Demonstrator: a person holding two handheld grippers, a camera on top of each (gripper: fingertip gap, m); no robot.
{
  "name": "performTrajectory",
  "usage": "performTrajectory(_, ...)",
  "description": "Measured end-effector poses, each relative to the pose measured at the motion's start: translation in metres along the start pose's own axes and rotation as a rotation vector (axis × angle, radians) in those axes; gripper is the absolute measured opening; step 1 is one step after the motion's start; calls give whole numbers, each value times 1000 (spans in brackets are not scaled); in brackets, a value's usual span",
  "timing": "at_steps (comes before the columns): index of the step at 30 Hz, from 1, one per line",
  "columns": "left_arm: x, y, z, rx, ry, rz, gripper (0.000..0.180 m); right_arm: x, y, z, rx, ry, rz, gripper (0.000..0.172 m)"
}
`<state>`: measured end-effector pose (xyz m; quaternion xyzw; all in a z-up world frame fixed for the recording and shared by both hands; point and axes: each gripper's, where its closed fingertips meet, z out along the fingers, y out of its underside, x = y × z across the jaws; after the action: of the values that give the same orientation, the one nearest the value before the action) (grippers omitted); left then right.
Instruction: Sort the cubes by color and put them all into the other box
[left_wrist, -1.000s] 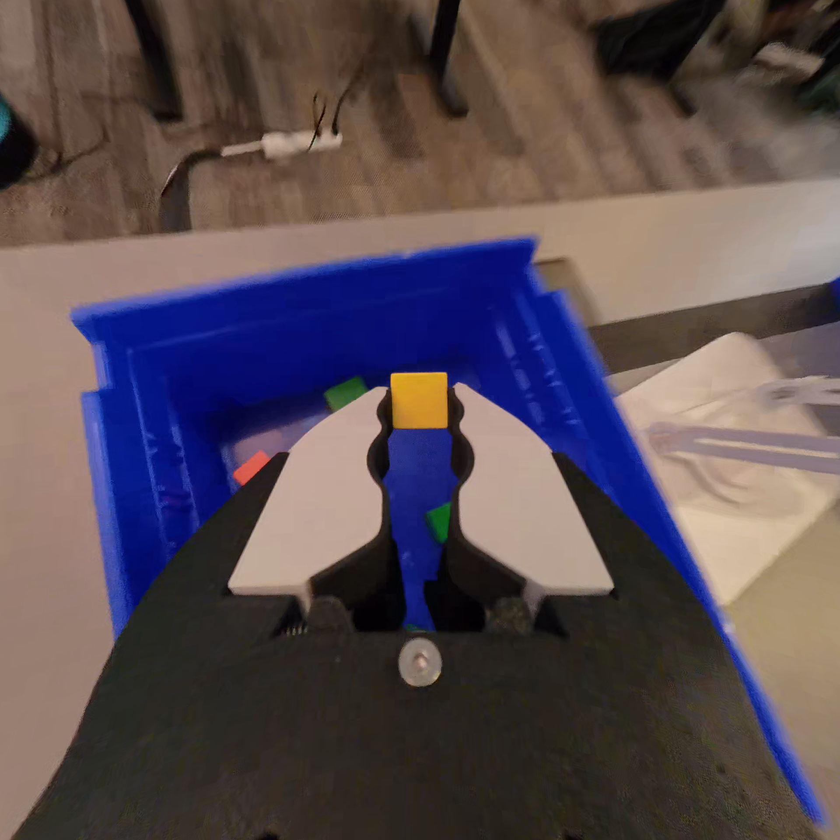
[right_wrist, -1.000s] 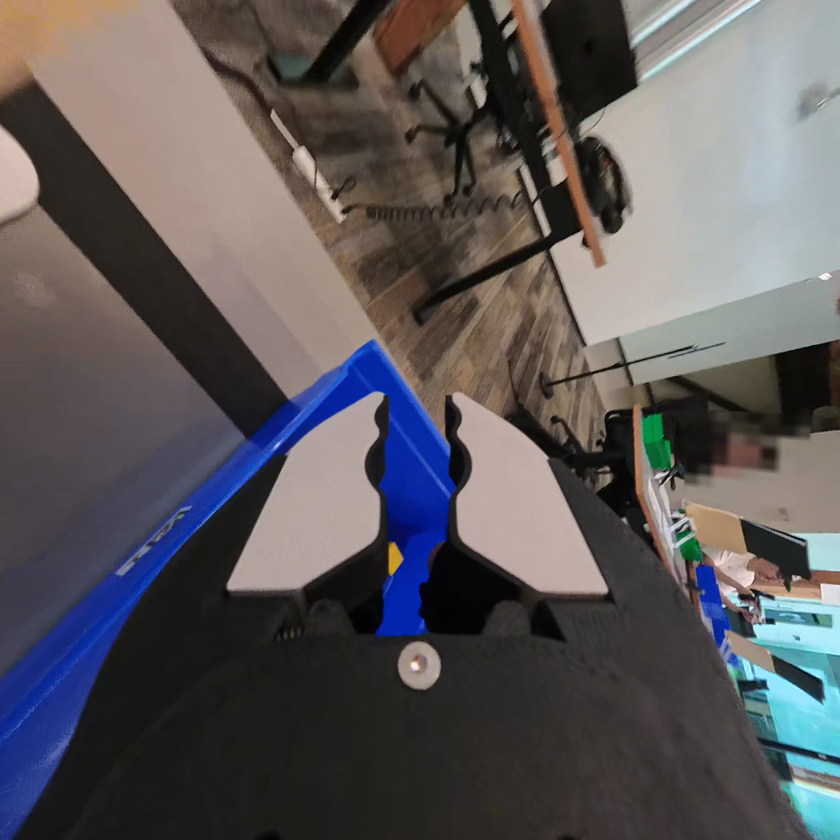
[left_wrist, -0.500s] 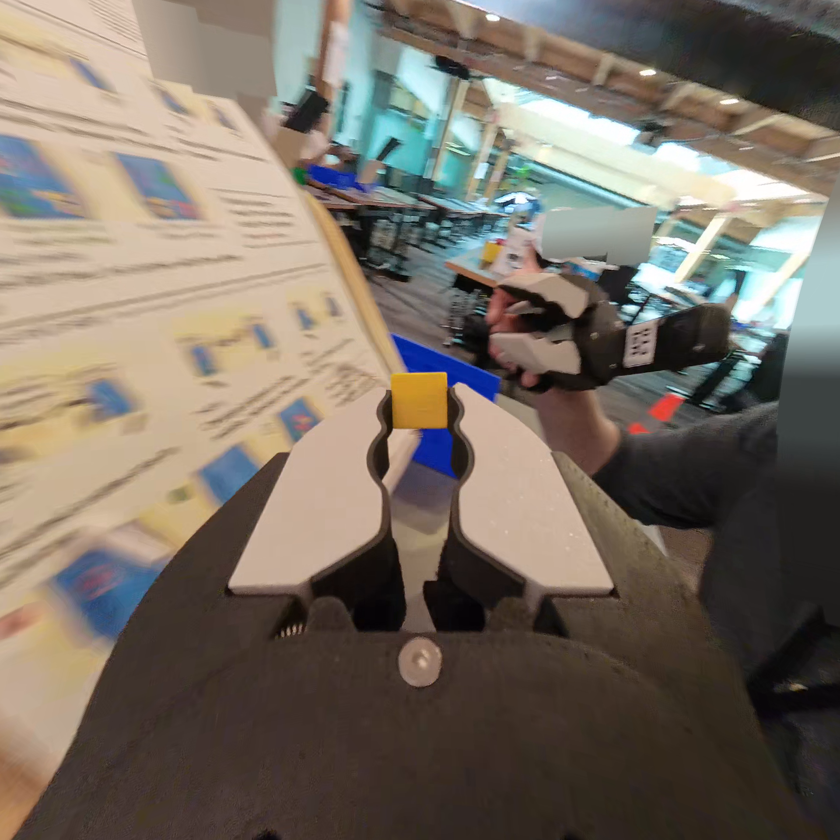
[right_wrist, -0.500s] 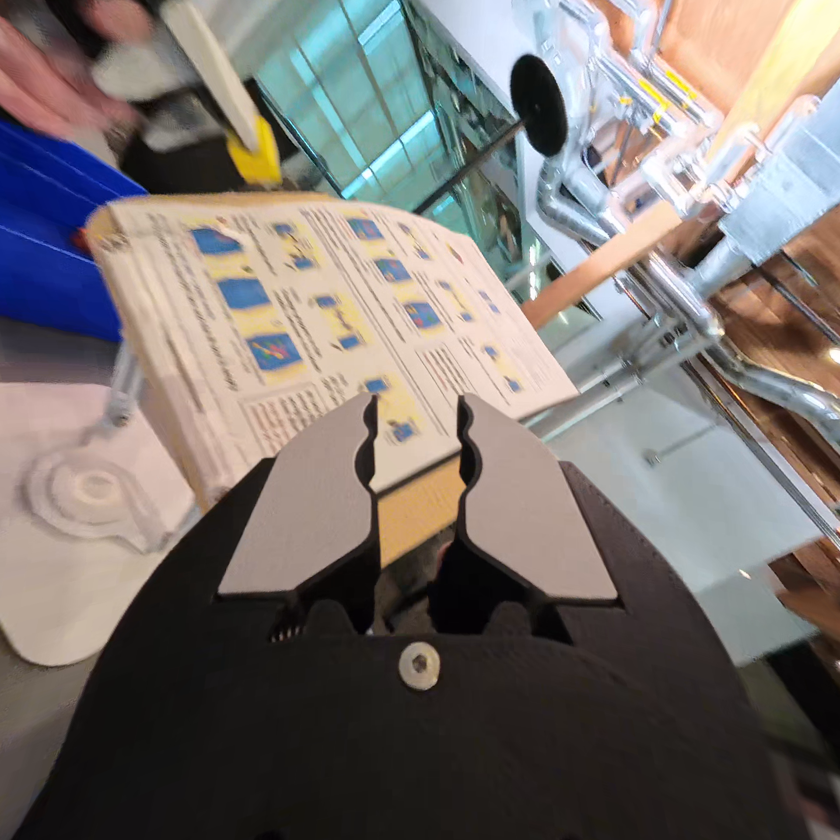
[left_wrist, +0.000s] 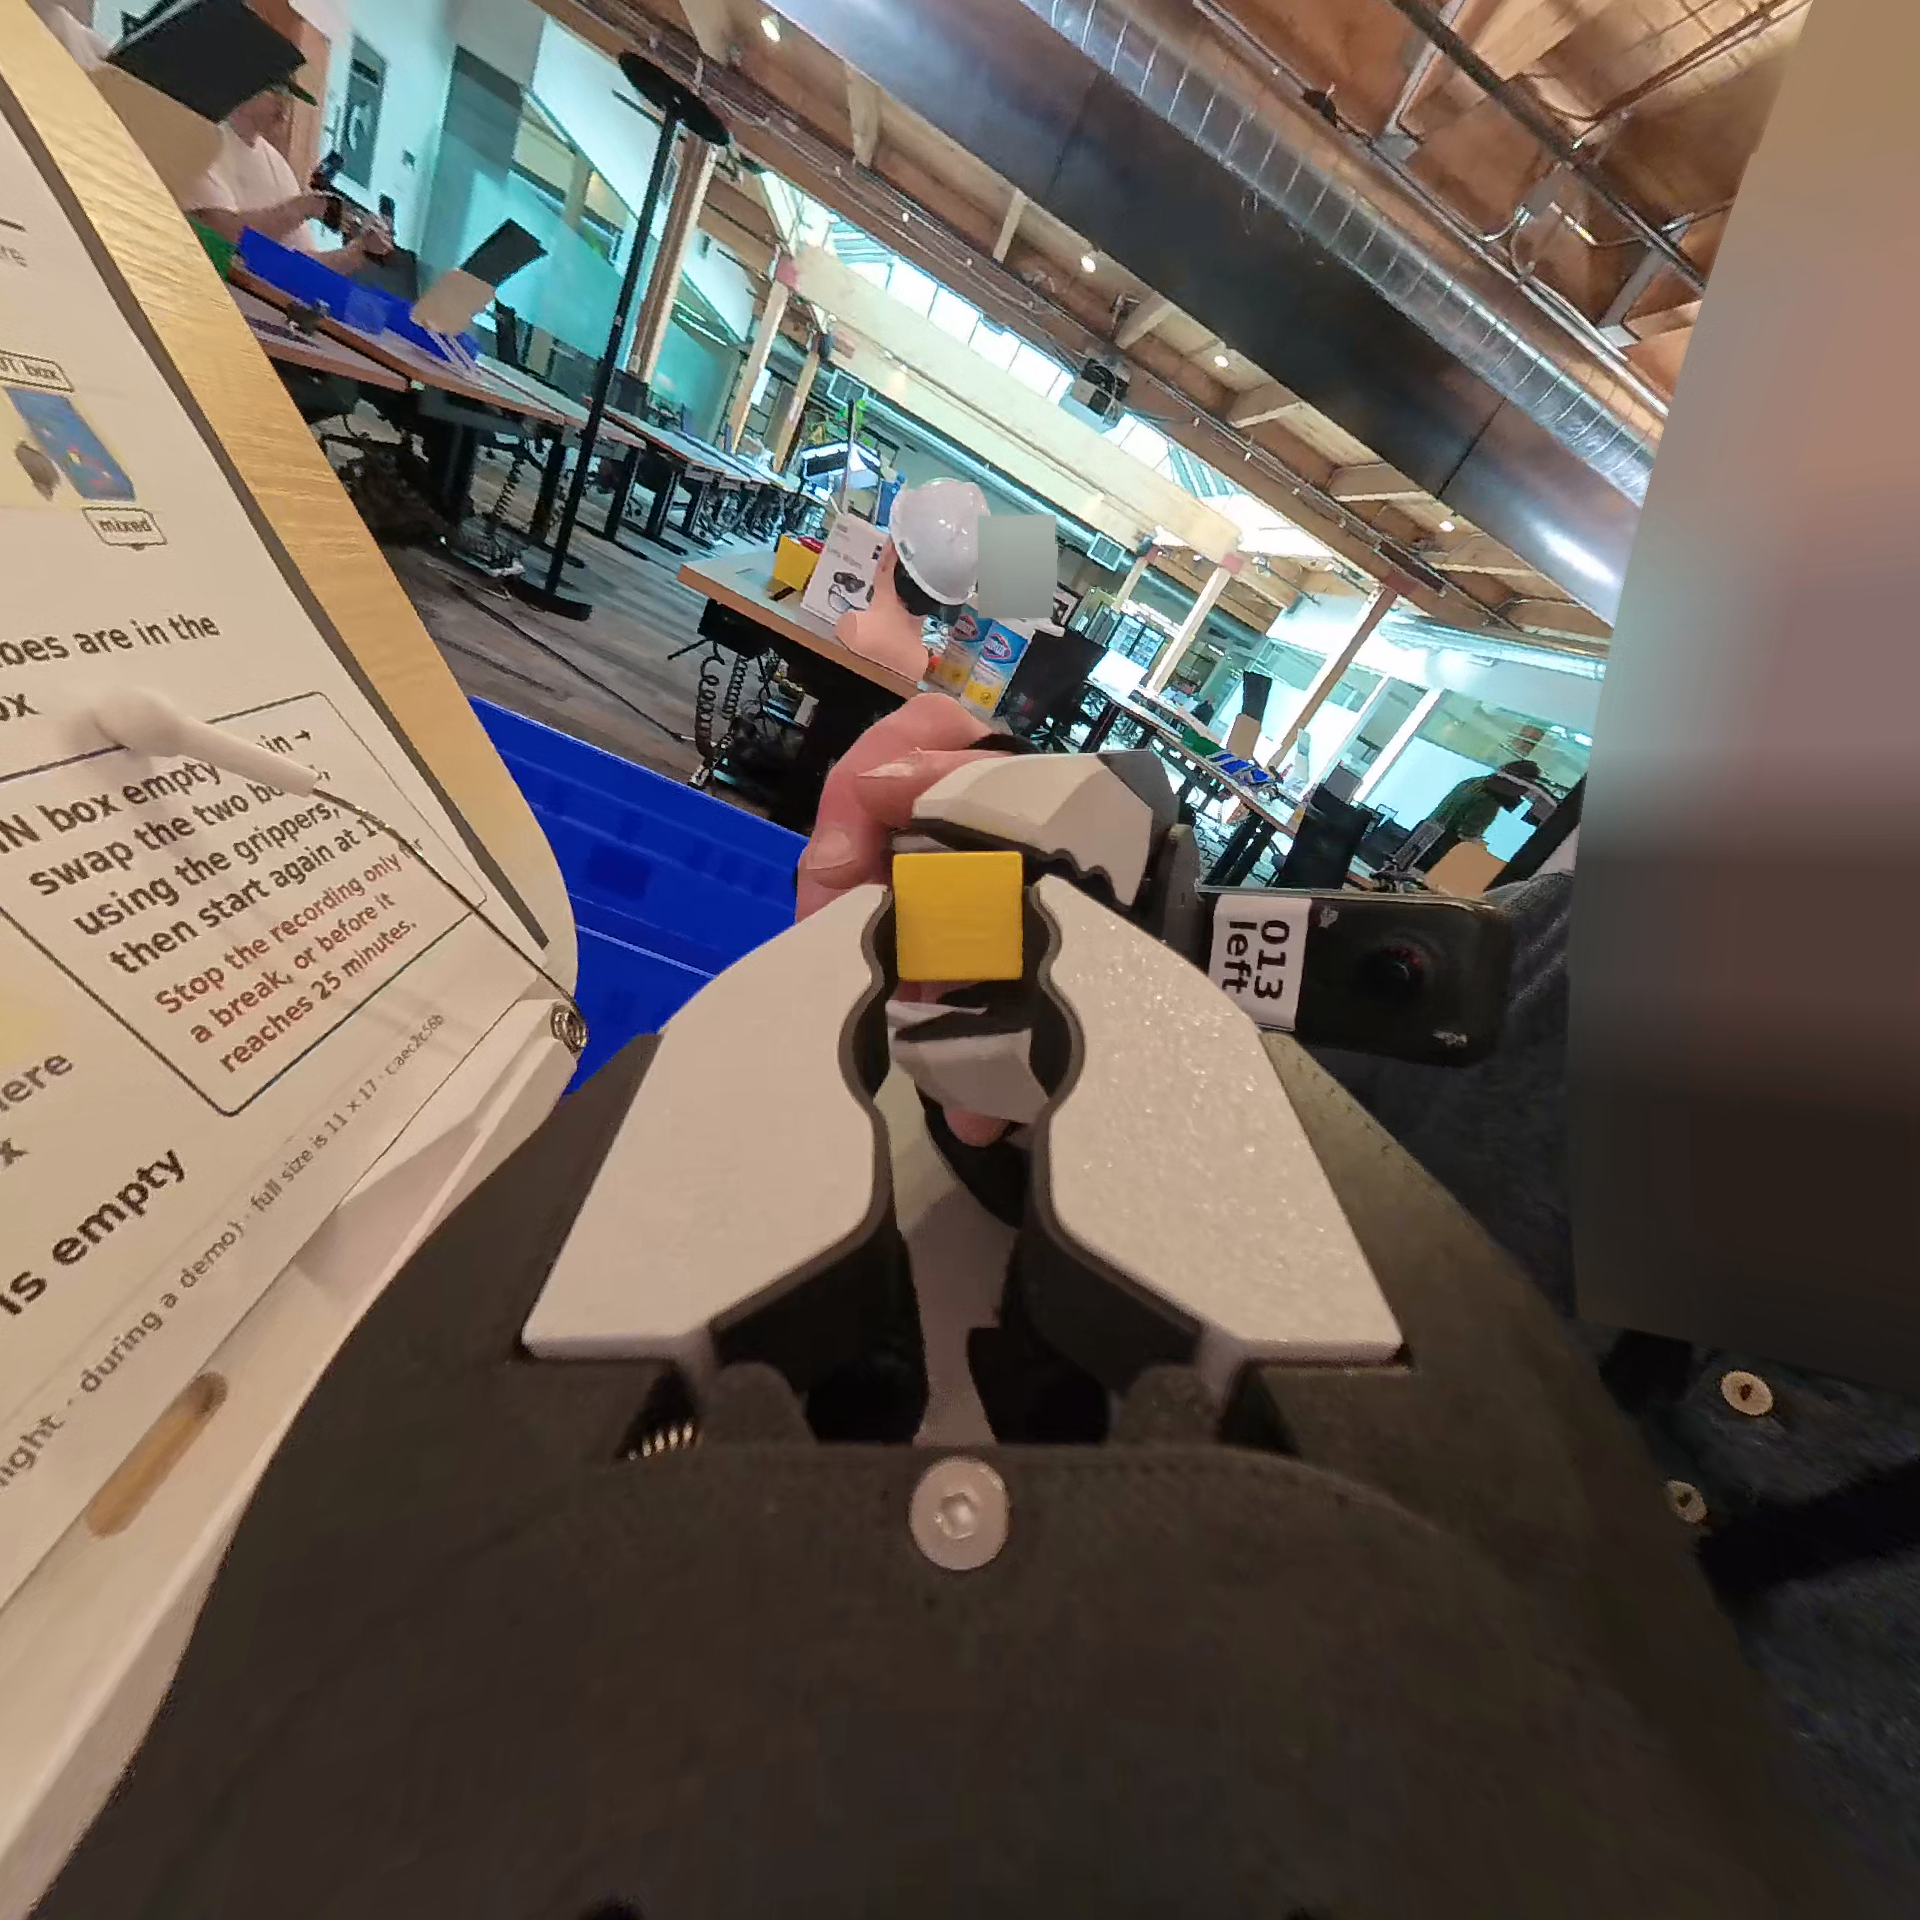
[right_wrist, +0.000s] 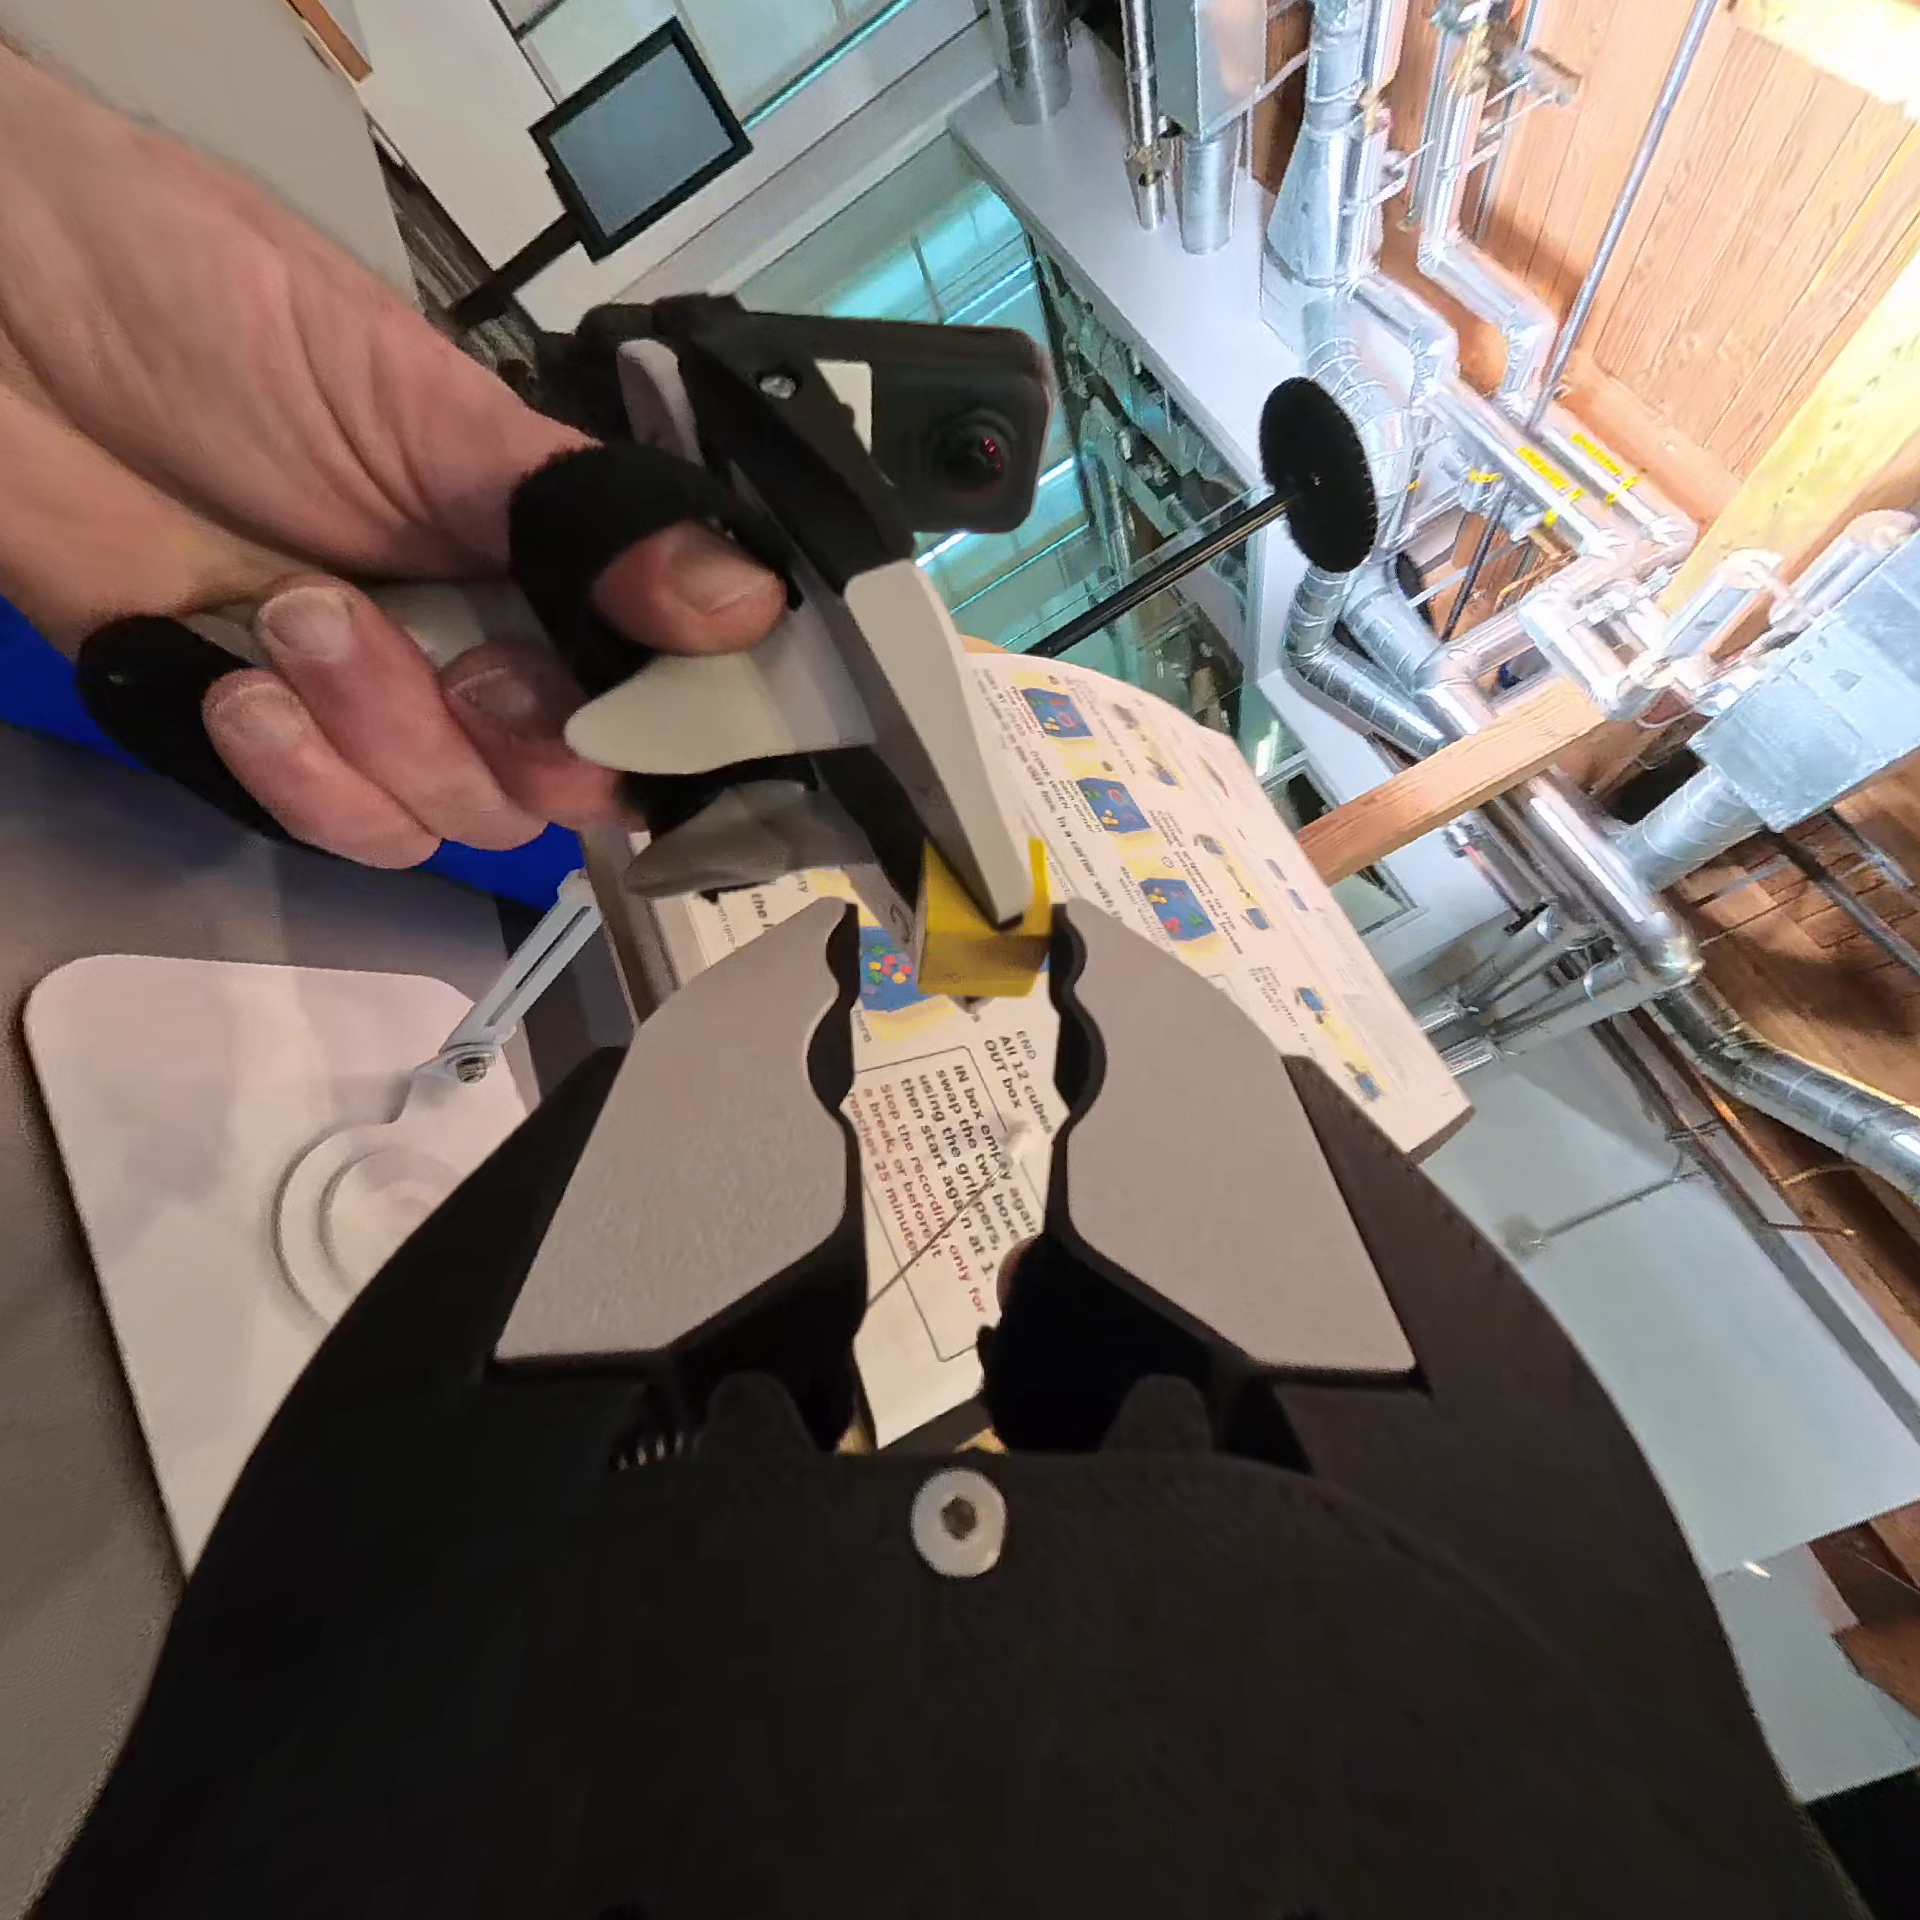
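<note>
Through my left wrist view, I am holding a yellow cube (left_wrist: 958, 916) clenched at the tips of my left claw (left_wrist: 958, 925), both pads pressing its sides, lifted in the air well above the blue box (left_wrist: 644, 883) behind it. My right claw (left_wrist: 1023, 831) is facing it from just beyond, held in my hand (left_wrist: 873, 821), so I judge I am handing the cube across from one claw to the other. To the left an instruction sheet (left_wrist: 156, 831) is standing on a board, and behind it a big workshop with rows of desks and an open ceiling is stretching away. Through my right wrist view, my right claw (right_wrist: 956, 940) is standing released, its pads parted wider than the yellow cube (right_wrist: 977, 940), which is sitting between the tips; the right pad looks close to it, the left apart. The left claw (right_wrist: 935, 790) is gripping the cube from above. Next, I judge, the right claw needs to clench squarely on the free faces before the left lets go. Below lie a grey bench (right_wrist: 94, 935) with a white stand base (right_wrist: 208, 1122), with pipes running overhead.
</note>
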<state>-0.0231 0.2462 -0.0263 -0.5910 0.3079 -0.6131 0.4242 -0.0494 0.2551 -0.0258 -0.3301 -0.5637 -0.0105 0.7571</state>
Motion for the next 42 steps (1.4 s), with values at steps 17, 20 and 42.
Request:
performTrajectory(17, 7, -28, -26, 84, -24, 91, 0, 89, 77, -29, -270, 109, 2, 23)
performTrajectory(20, 3, -26, -27, 52, -64, 118, 0, 129, 161, -64, -578, 141, 55, 23)
performTrajectory(42, -3, -5, -15, -51, -68, 124, 0, 14, 422, -213, -1647, -324, 221, 23)
